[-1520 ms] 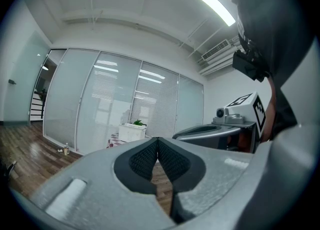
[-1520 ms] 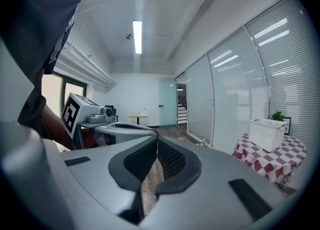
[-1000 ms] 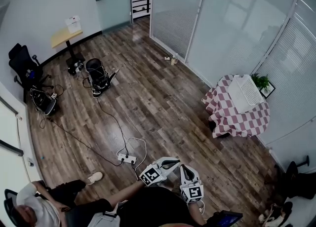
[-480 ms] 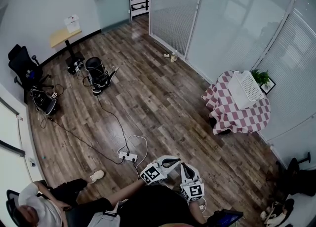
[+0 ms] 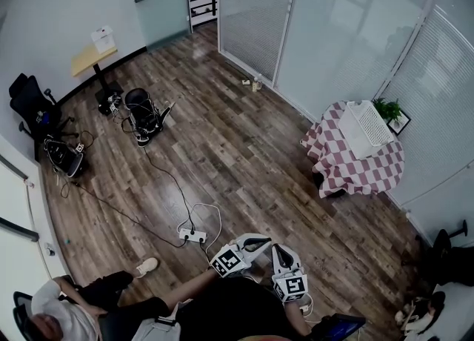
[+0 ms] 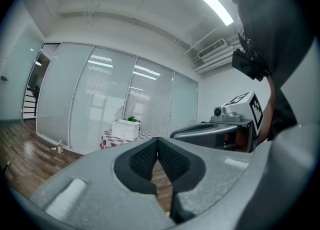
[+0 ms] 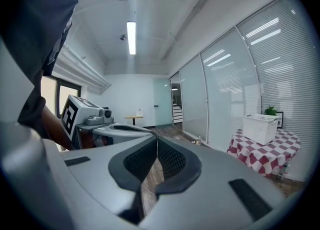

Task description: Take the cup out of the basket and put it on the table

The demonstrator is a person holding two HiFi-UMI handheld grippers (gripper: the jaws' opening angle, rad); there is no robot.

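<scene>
Two grey grippers hover, jaws pressed together and empty: the left gripper (image 6: 158, 142), then the right gripper (image 7: 157, 141). Far right, we see the white slatted plastic basket (image 5: 368, 126) on the red-and-white checked table (image 5: 348, 173) (cup hidden from us).

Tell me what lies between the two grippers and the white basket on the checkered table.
Only bare wooden floor, as the head view shows. The left gripper and right gripper are shut and empty, far from the basket.
</scene>
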